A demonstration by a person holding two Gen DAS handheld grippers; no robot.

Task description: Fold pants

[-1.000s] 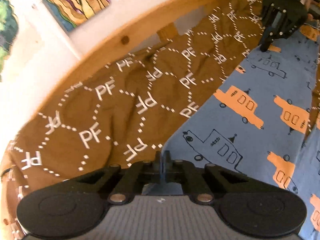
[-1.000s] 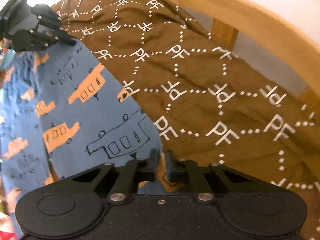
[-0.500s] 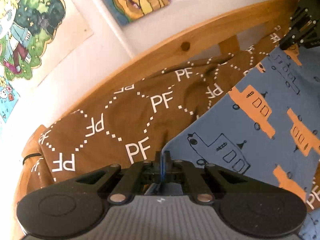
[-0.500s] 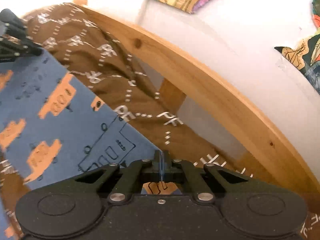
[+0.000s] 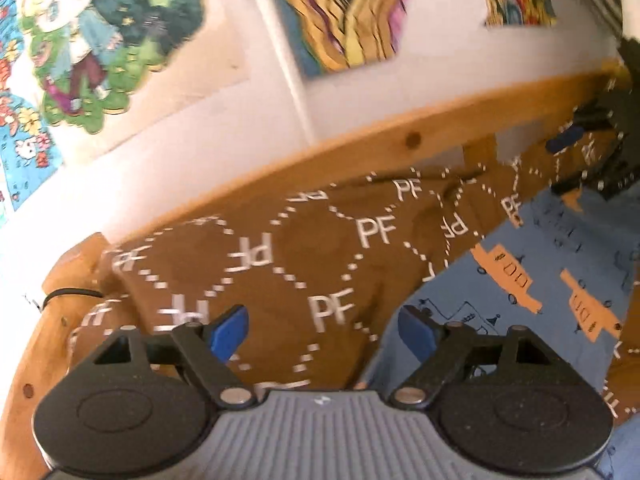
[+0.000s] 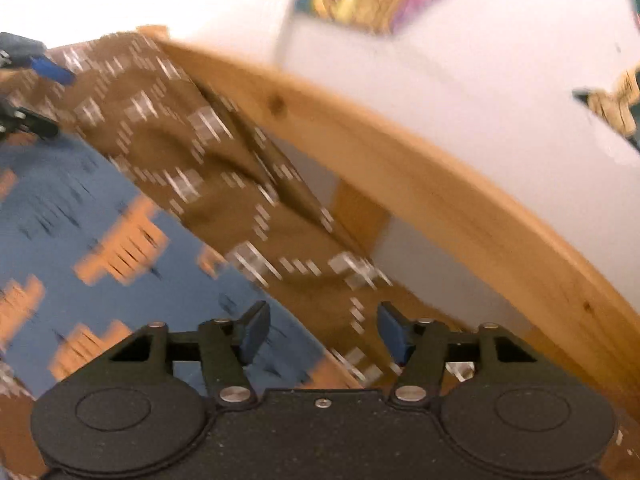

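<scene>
The blue pants with orange cars [image 5: 520,292] lie flat on a brown blanket printed "PF" [image 5: 280,264]. My left gripper [image 5: 322,332] hovers over the pants' near corner, jaws opening, blue pads wide apart with nothing pinched between them. At the upper right of this view, my right gripper [image 5: 568,164] is over the pants' far corner. In the blurred right wrist view, the right gripper [image 6: 324,332] is also opening above the pants' [image 6: 100,208] edge and holds nothing. The left gripper [image 6: 44,96] shows at the far left.
A curved wooden bed rail [image 5: 400,140] borders the blanket [image 6: 200,152] on its far side and shows again in the right wrist view [image 6: 440,200]. Behind the rail is a white wall with colourful posters [image 5: 108,40].
Both grippers were shut on the pants' edge; now both have opened and let the cloth go. The left has lifted, so more of the wall shows.
</scene>
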